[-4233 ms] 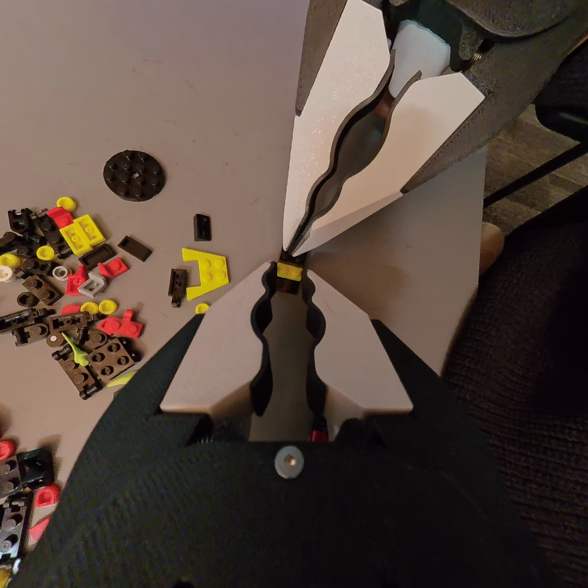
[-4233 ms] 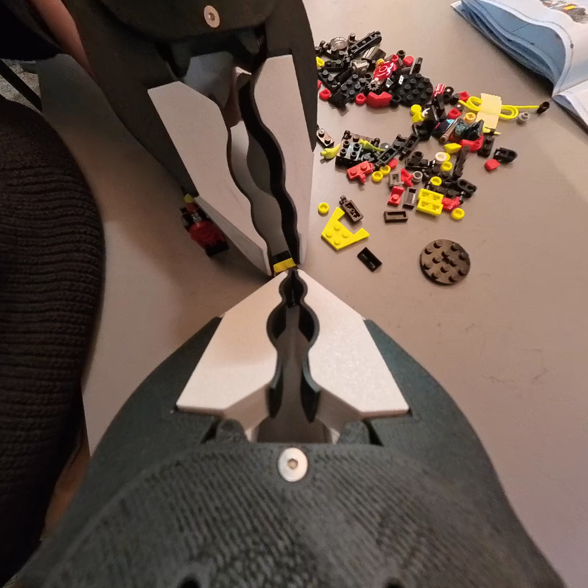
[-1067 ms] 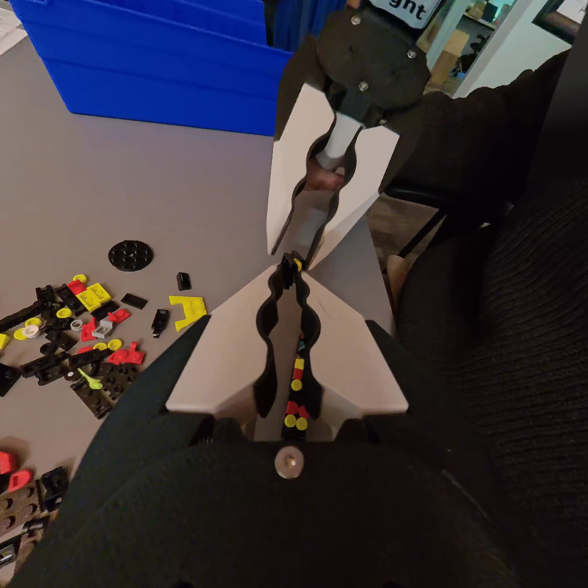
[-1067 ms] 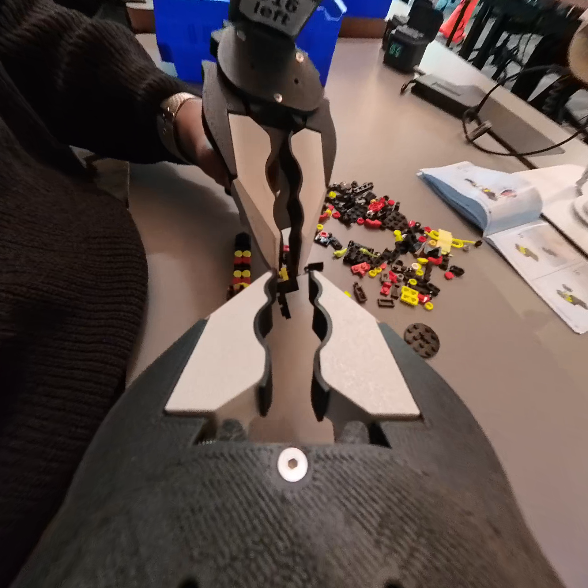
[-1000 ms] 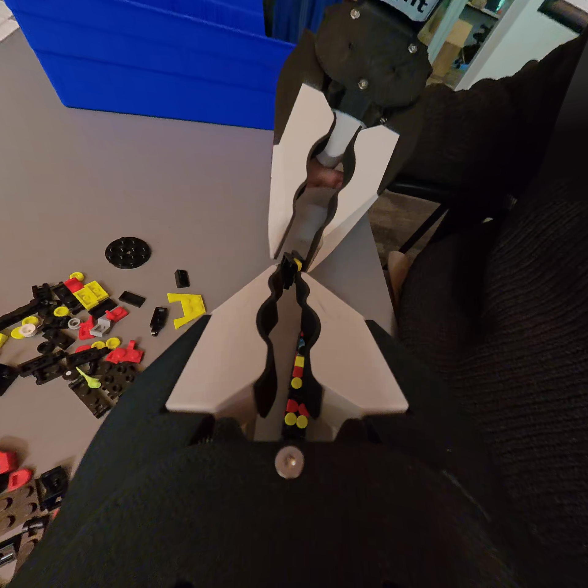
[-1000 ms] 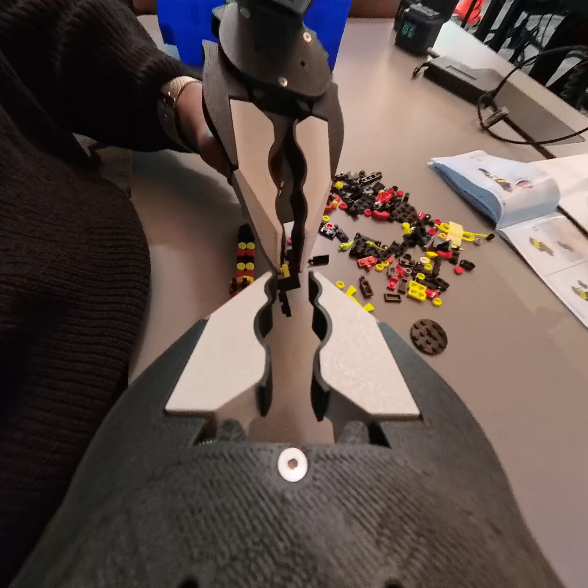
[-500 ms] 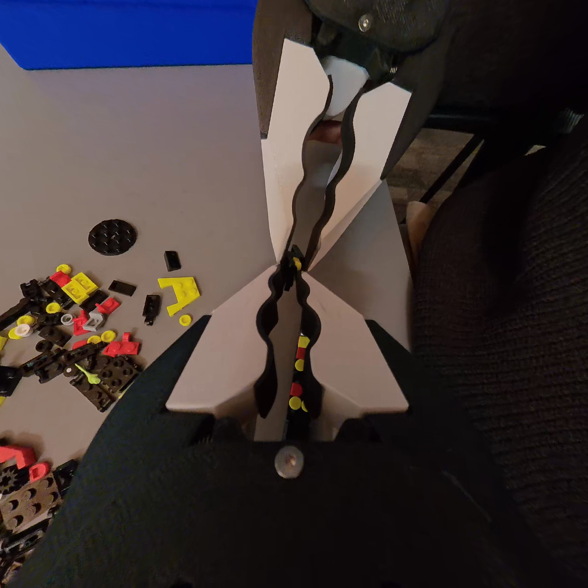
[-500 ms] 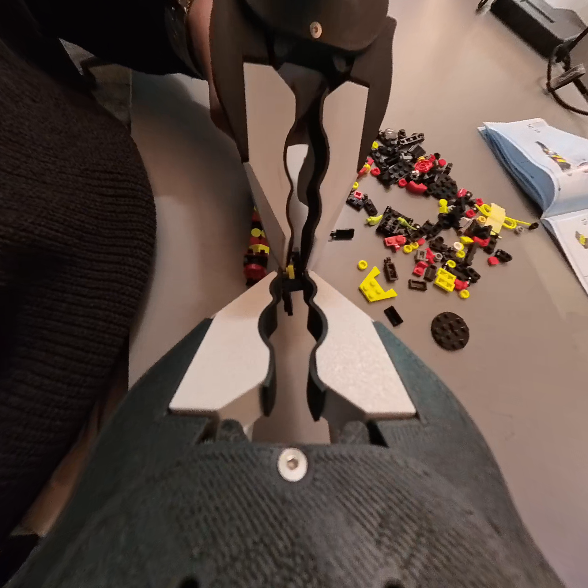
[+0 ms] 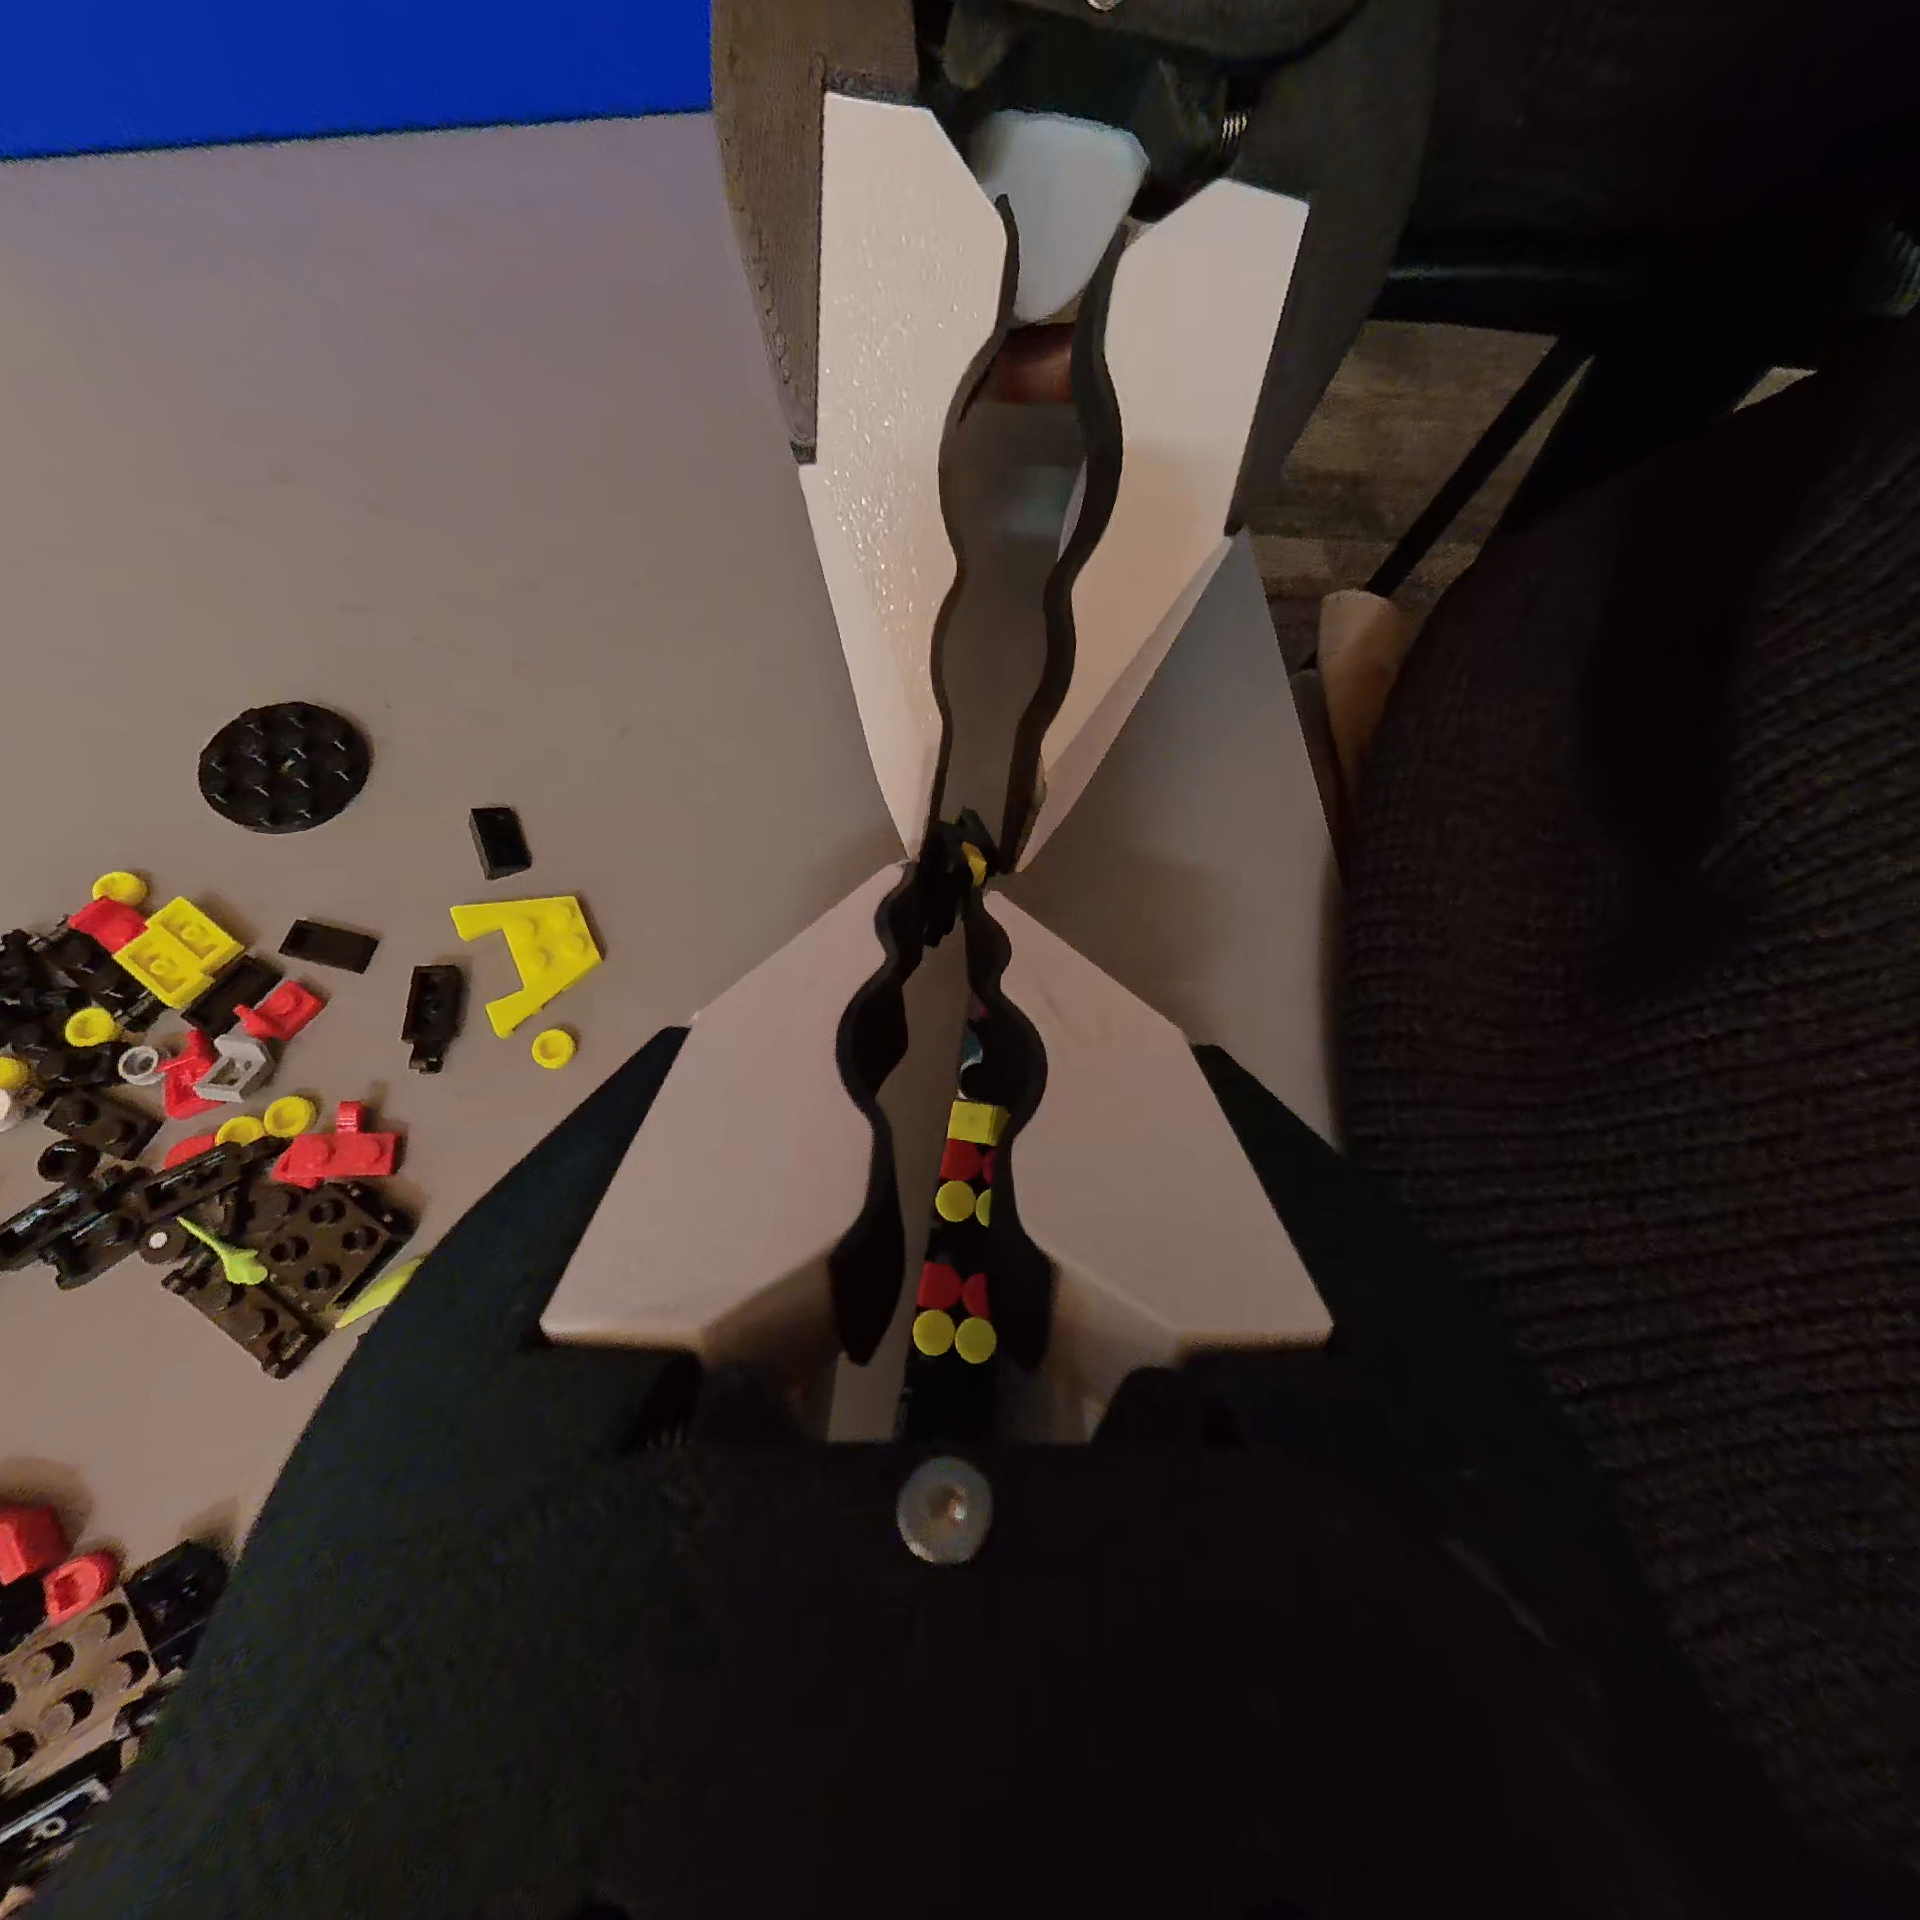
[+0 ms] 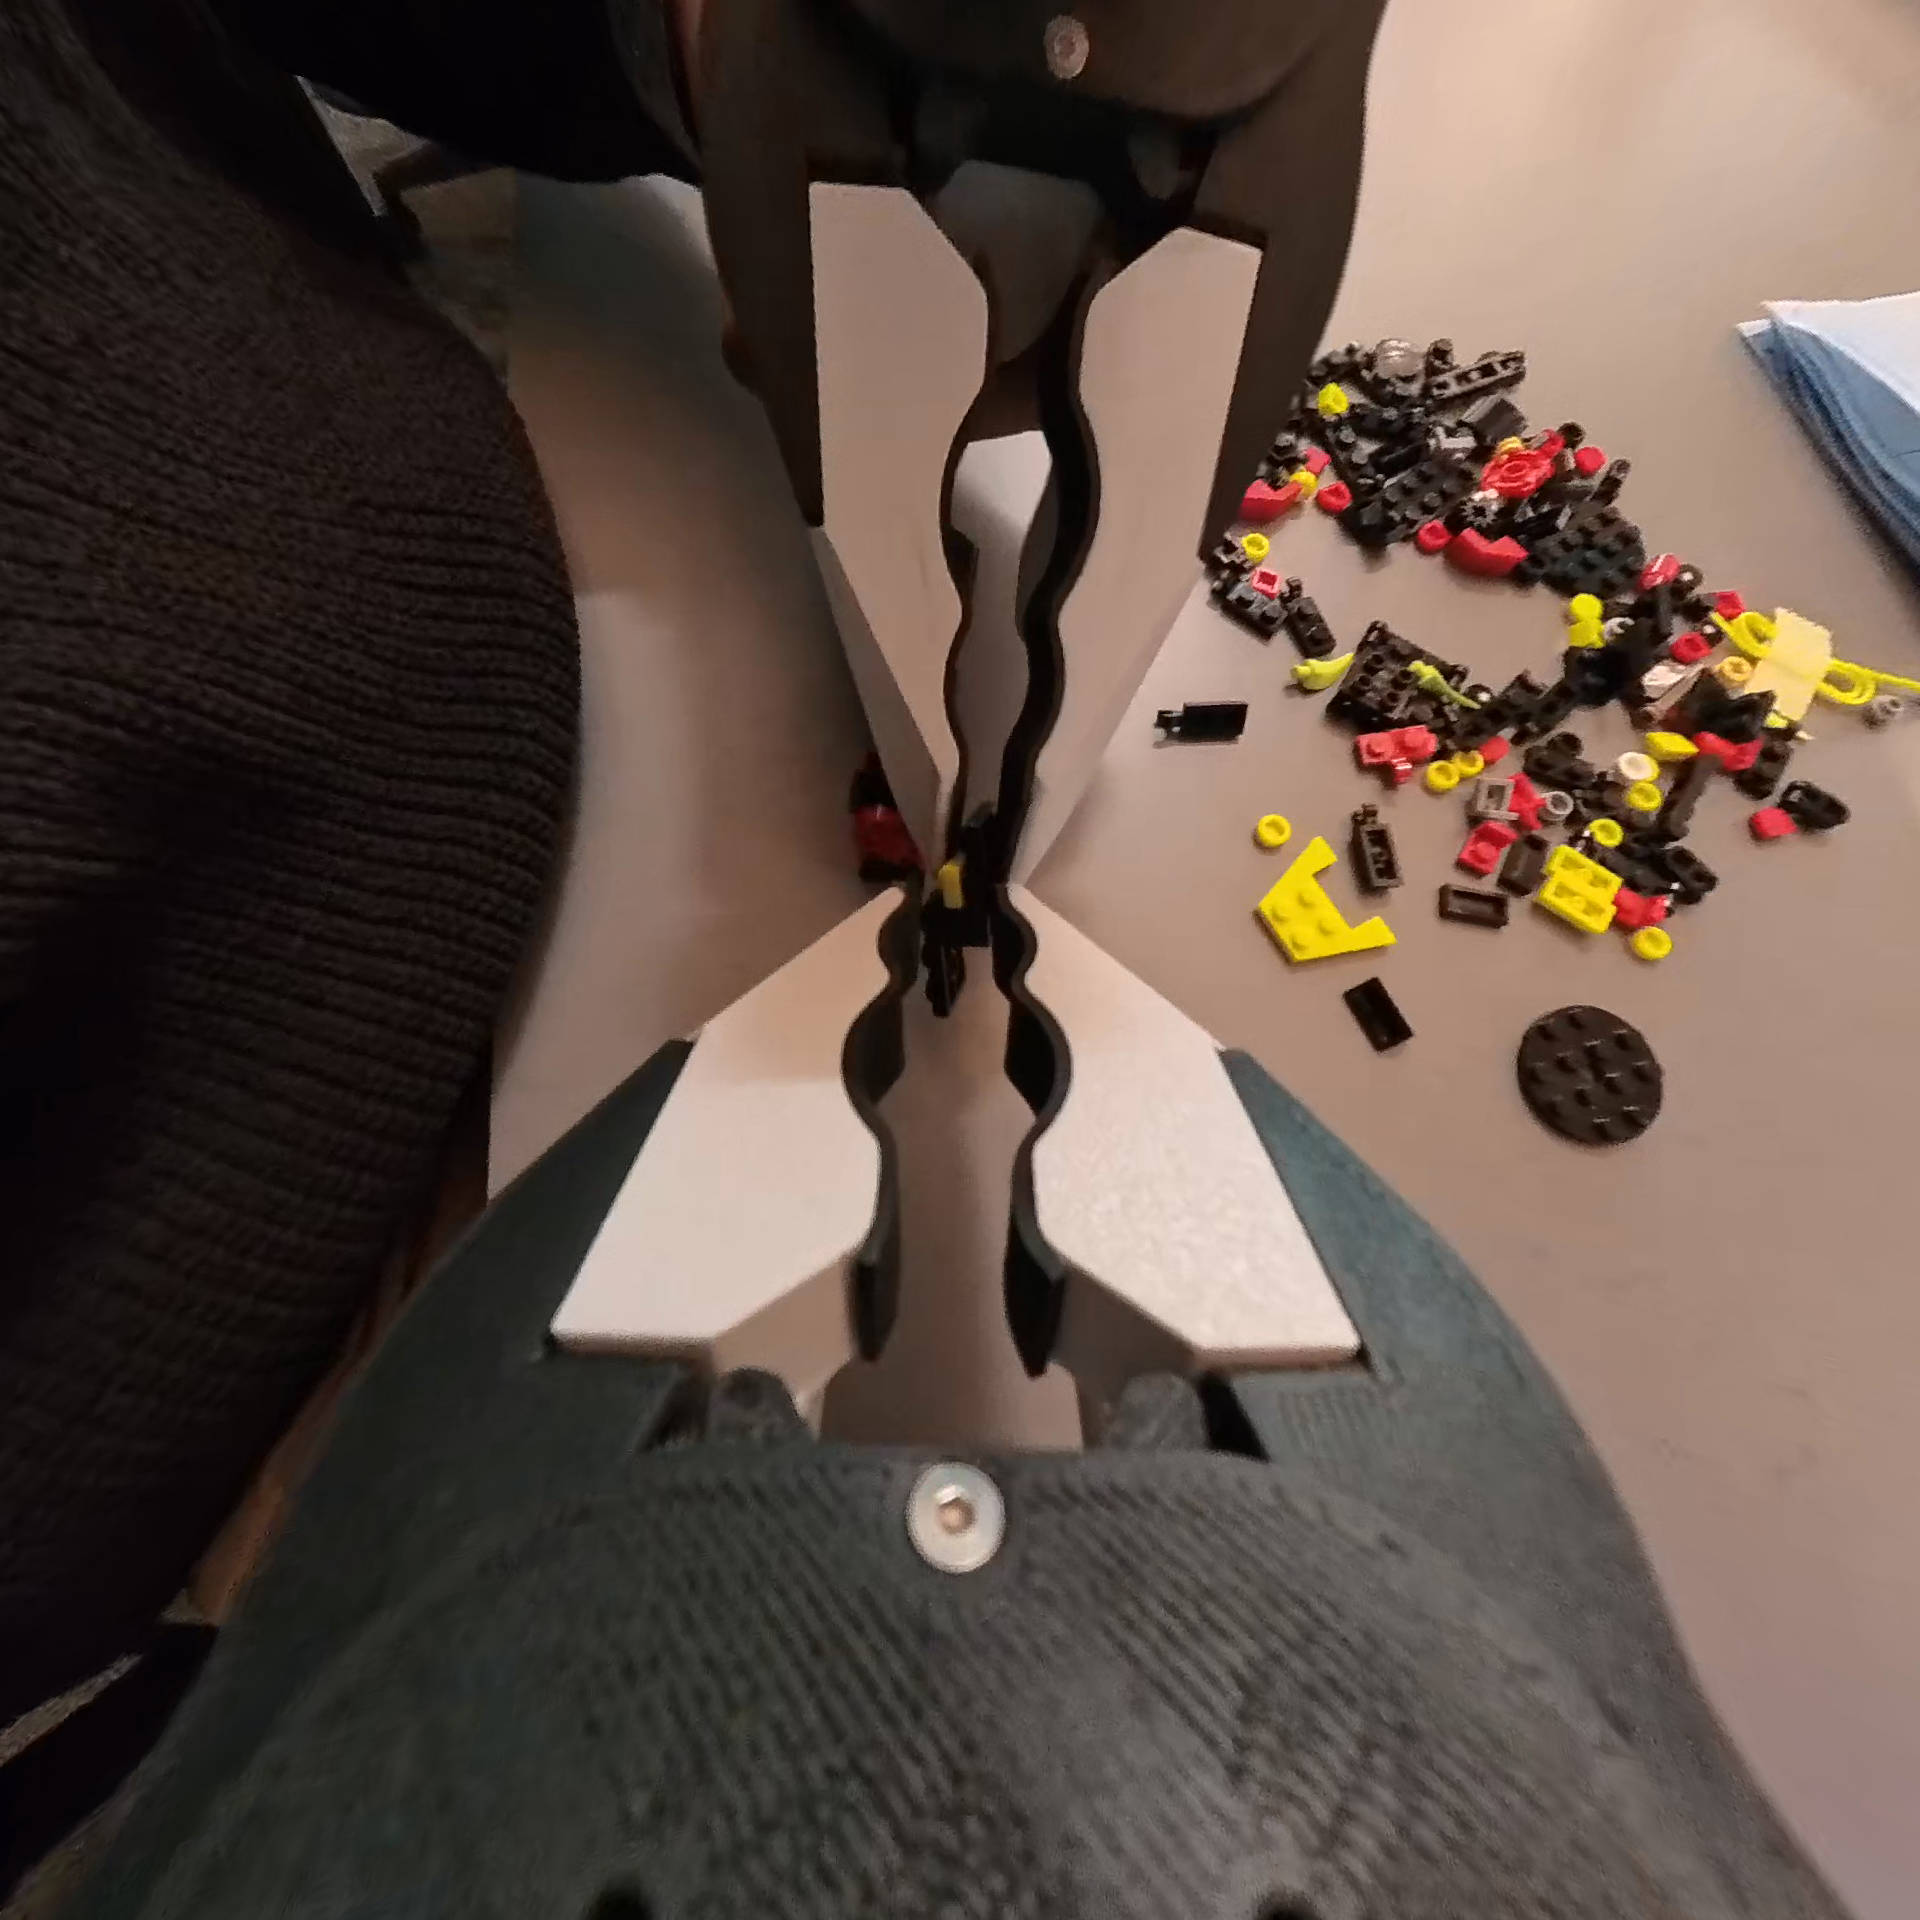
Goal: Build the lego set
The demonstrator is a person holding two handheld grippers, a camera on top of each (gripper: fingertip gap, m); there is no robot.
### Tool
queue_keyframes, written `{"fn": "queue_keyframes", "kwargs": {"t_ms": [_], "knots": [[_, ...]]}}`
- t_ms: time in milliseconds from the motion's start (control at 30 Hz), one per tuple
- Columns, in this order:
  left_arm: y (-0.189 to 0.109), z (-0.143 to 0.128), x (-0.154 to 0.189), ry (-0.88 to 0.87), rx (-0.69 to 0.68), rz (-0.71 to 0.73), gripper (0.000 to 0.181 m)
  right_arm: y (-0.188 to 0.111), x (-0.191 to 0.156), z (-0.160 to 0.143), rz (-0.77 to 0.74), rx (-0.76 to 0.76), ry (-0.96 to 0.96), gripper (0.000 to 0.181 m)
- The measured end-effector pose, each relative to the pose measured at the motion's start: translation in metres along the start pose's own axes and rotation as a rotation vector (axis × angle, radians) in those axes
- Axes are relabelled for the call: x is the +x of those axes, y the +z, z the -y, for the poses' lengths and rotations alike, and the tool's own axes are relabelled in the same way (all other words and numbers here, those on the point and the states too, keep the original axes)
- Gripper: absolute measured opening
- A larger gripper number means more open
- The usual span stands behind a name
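R gripper [image 10: 951,914] closed onto small assembly [image 10: 948,904].

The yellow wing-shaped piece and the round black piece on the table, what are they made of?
The yellow wing-shaped piece looks like hard moulded plastic: a bright, even colour, crisp edges and raised studs with a slight shine. The round black piece looks like the same kind of plastic, darker and a bit glossy, since its studs catch small glints of light. Both lie flat on the table, which looks smooth and matte.
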State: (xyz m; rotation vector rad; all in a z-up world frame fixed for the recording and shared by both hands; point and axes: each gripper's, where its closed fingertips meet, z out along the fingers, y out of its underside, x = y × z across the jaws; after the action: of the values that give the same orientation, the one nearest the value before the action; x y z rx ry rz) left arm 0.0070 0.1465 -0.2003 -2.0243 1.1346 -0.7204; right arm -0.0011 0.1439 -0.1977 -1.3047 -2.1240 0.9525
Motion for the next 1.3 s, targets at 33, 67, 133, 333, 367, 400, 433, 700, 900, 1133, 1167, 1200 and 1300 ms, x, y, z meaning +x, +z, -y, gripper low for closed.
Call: {"fn": "queue_keyframes", "kwargs": {"t_ms": [33, 67, 133, 333, 367, 400, 433, 700, 900, 1133, 1167, 1200, 1300], "knots": [[0.000, 0.001, 0.000, -0.001, 0.003, 0.000, 0.003, -0.001, 0.000, 0.001, 0.008, 0.005, 0.015, 0.012], [-0.001, 0.002, 0.000, -0.003, 0.008, 0.001, 0.003, -0.002, 0.000, 0.001, 0.016, 0.012, 0.028, 0.012], [-0.001, 0.003, 0.000, -0.008, 0.012, 0.001, 0.003, -0.003, 0.001, 0.002, 0.027, 0.024, 0.050, 0.012], [0.000, 0.003, 0.000, -0.004, 0.003, 0.008, 0.003, -0.004, 0.002, 0.005, 0.022, 0.038, 0.047, 0.008], [0.000, 0.002, 0.000, -0.003, -0.001, 0.011, 0.003, -0.004, 0.002, 0.004, 0.011, 0.031, 0.030, 0.007], [0.000, 0.001, -0.001, -0.004, -0.003, 0.014, 0.003, -0.003, 0.003, 0.004, 0.001, 0.025, 0.016, 0.007], [0.000, 0.001, -0.001, -0.010, -0.003, 0.015, 0.003, -0.002, 0.003, 0.004, -0.008, 0.022, 0.005, 0.007], [-0.003, 0.007, -0.003, -0.038, 0.033, 0.011, 0.002, -0.006, 0.005, 0.008, -0.049, 0.014, -0.033, 0.006], [-0.005, 0.009, -0.002, -0.037, 0.044, 0.015, 0.003, -0.007, 0.005, 0.010, -0.058, 0.013, -0.042, 0.004], [-0.022, 0.030, -0.012, -0.129, 0.211, 0.016, 0.012, -0.024, 0.016, 0.028, -0.050, 0.185, 0.060, 0.004], [-0.027, 0.036, -0.011, -0.154, 0.260, -0.018, 0.014, -0.029, 0.018, 0.033, -0.037, 0.237, 0.095, 0.004], [-0.033, 0.042, -0.010, -0.186, 0.308, -0.056, 0.017, -0.034, 0.021, 0.037, -0.023, 0.284, 0.133, 0.004], [-0.045, 0.051, -0.011, -0.254, 0.402, -0.125, 0.019, -0.046, 0.028, 0.044, 0.022, 0.395, 0.241, 0.004]]}}
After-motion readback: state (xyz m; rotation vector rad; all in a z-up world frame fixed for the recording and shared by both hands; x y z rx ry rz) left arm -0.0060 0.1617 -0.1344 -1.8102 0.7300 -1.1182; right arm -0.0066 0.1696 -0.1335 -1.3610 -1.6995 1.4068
